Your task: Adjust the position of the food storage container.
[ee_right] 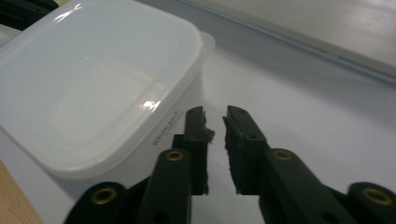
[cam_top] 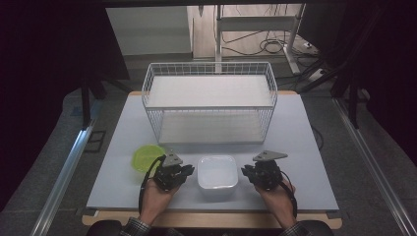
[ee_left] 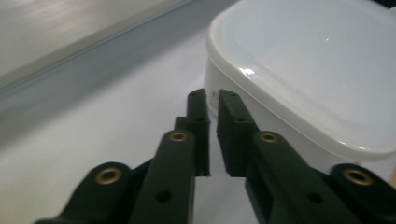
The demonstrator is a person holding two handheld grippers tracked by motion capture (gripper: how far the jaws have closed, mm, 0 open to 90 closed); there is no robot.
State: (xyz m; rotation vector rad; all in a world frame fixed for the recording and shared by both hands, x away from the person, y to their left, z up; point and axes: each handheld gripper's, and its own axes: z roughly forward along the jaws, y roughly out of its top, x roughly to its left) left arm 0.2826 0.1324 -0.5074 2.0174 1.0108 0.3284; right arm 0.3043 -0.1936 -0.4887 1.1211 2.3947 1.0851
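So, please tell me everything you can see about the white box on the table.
The box is white, square with rounded corners, and looks like glossy plastic. A flat lid with a raised rim is on it, overhanging the walls slightly. Small print shows on one side, too small to read. It stands upright on the table, near the front edge, before the wire basket and between both grippers. Nothing grips it.

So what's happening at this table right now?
A person holds a left gripper and a right gripper on either side of a lidded white container on the table. Both sets of jaws stand slightly apart with nothing between them. A green bowl and a wire basket sit nearby.
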